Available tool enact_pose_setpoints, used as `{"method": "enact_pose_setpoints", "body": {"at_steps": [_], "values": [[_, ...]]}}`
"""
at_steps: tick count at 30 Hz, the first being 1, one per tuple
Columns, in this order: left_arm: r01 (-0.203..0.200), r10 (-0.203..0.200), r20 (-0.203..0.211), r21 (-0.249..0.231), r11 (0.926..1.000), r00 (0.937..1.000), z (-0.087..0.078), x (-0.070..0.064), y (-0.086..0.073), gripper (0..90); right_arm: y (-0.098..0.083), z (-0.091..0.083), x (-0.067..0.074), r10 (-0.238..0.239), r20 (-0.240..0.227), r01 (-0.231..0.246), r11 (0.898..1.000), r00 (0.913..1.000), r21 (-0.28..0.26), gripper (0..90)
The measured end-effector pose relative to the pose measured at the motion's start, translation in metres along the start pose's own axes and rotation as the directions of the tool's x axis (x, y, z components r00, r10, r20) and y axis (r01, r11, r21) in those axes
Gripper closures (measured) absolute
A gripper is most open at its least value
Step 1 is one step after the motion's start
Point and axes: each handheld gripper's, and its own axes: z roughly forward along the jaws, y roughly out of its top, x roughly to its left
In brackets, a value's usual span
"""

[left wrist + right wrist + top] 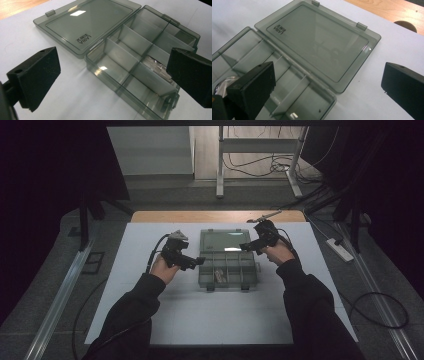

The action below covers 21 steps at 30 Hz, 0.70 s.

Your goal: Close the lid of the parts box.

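Compartment box (pixel 227 269) sits mid-frame in the high view on the white tabletop (pixel 150 270), lid (pixel 225 240) flipped flat toward the top of frame, so every cell is reachable from above. Left gripper (pixel 199 262) hovers at the box's left edge, right gripper (pixel 243 246) near the lid's right corner; both have jaws spread wide and hold nothing, likely flanking it for an approach. Contents: one shiny clear-wrapped item (pixel 157 67) in a front-row cell, right of centre in the left gripper view; other cells look empty
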Motion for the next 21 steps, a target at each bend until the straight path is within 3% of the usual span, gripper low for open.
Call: {"method": "enact_pose_setpoints", "body": {"at_steps": [6,12,21], "values": [[-0.006,0.006,0.012,0.018,0.9998,0.9999,0.010,0.001,0.003,0.0,0.006,0.008,-0.008,0.036,0.001,-0.036,0.999,0.9994,0.002,0.0],[0.018,-0.018,0.031,0.020,0.9996,0.9994,0.016,0.002,0.007,0.0,0.013,0.017,-0.014,0.055,0.032,-0.055,0.998,0.9980,0.004,0.0],[0.015,-0.015,0.008,0.032,0.9994,0.9999,0.024,0.005,0.012,0.8,0.020,0.033,-0.018,0.056,0.046,-0.057,0.998,0.9974,0.037,0.0]]}}
